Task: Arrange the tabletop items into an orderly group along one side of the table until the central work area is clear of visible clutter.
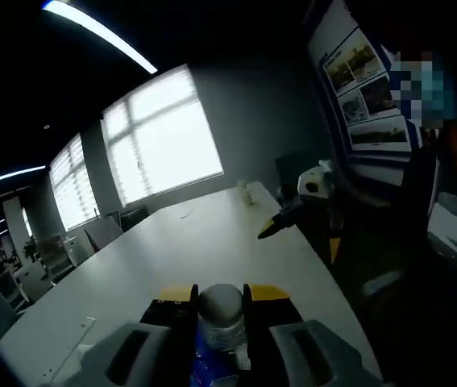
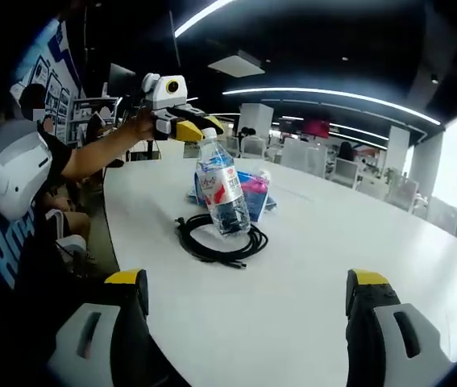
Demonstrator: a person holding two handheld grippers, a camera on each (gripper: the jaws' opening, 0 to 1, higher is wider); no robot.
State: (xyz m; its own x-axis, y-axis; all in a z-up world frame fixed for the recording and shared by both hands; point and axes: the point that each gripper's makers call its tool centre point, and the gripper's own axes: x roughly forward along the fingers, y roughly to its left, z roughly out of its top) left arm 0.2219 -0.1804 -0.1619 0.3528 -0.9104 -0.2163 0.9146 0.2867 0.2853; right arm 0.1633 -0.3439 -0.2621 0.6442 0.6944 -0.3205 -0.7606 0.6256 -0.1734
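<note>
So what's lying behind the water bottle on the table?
Behind the water bottle lies a blue and pink packet, partly covered by the bottle; the black cable coils around its base.

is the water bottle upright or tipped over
Upright: the water bottle stands cap-up inside the coiled black cable, held at its cap by the left gripper.

bright windows [image 1: 164, 141], ceiling strip lights [image 2: 333, 95], office chairs [image 2: 337, 171]

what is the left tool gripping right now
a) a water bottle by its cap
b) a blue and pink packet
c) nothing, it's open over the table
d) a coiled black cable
a: in the right gripper view the left tool is closed on the cap of the water bottle, which stands on the white table at the coiled black cable.
</note>
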